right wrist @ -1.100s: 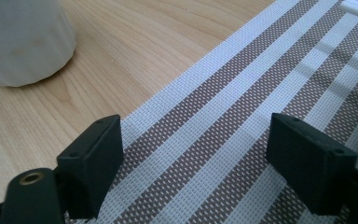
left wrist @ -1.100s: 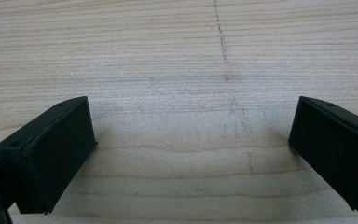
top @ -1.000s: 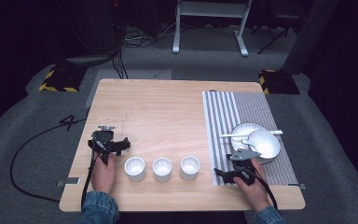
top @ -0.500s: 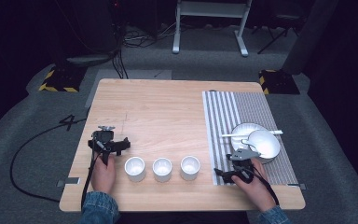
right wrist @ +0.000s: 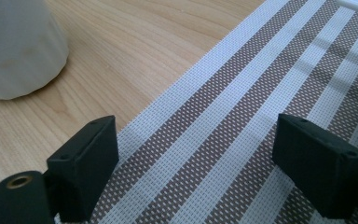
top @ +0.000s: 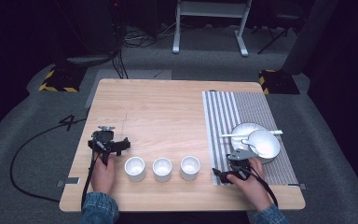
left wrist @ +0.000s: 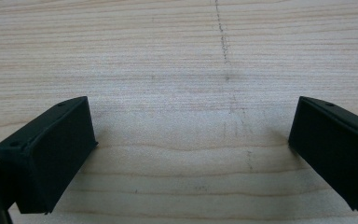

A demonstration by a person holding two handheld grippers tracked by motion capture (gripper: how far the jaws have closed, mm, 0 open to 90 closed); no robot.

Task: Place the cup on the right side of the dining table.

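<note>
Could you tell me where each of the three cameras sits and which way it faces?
High view: above the person's side, facing forward and down on the table; both hands show, with the left gripper and right gripper.
Left gripper view: rides the left gripper, facing bare wood between its open jaws.
Right gripper view: rides the right gripper, facing the striped mat; the nearest cup and the mat show in the high view too.

The table (top: pixel 168 107) is pale wood with fine grain, matt and lightly scuffed. The striped placemat (right wrist: pixel 242 140) is a coarse woven mesh. The cups (top: pixel 162 168) look like smooth white ceramic, the bowl (top: pixel 264 143) glossy; the jaws are matt black plastic
</note>
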